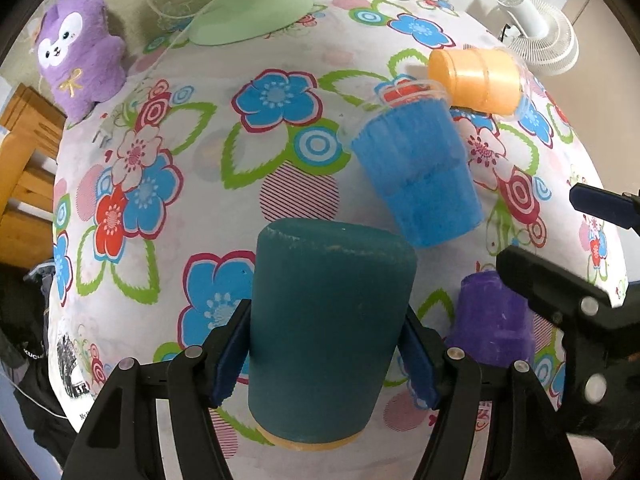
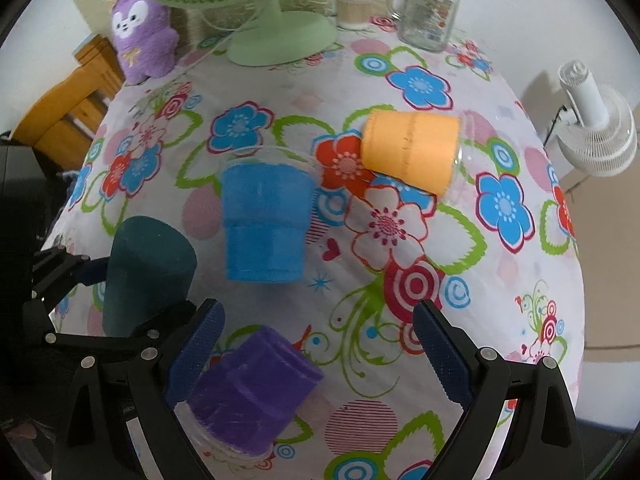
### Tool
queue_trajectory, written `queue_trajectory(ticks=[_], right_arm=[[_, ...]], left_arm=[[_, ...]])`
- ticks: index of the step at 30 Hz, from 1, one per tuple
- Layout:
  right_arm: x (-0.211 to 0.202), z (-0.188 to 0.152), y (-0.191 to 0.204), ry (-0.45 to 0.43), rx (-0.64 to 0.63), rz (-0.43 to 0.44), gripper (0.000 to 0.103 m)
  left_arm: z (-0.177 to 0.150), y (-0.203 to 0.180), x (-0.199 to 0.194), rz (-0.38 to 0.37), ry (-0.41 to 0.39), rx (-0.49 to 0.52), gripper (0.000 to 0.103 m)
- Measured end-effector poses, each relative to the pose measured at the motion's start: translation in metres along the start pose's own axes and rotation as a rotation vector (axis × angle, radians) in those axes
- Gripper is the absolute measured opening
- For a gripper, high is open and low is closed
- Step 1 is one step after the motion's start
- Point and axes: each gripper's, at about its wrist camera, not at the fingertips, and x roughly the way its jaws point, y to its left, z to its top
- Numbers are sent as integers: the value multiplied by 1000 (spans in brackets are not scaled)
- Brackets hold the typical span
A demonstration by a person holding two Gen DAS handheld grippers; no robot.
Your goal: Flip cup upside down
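Note:
My left gripper is shut on a dark teal cup, held upside down with its closed base up and its tan rim low by the cloth. The same cup and left gripper show at the left of the right wrist view. My right gripper is open and empty, just above a purple cup that stands upside down; it also shows in the left wrist view. A blue cup stands upright. An orange cup lies on its side.
The table has a flowered cloth. At the back stand a green fan, a purple plush toy, a glass jar and a tub of cotton swabs. A white fan stands on the floor at right.

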Motion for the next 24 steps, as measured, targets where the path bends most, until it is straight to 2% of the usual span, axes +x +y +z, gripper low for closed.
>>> queue_trajectory(ticks=[7, 15, 19, 24], right_arm=[[10, 1, 1, 23, -4, 18, 97], [13, 7, 24, 31, -85, 65, 97], [13, 11, 30, 31, -100, 96, 97], [16, 13, 37, 34, -139, 99, 97]], left_arm=[[-13, 13, 11, -29, 59, -99, 70], [-31, 40, 10, -93, 75, -352, 70], [-40, 47, 4, -88, 68, -410, 70], [-44, 54, 16, -59, 87, -444, 70]])
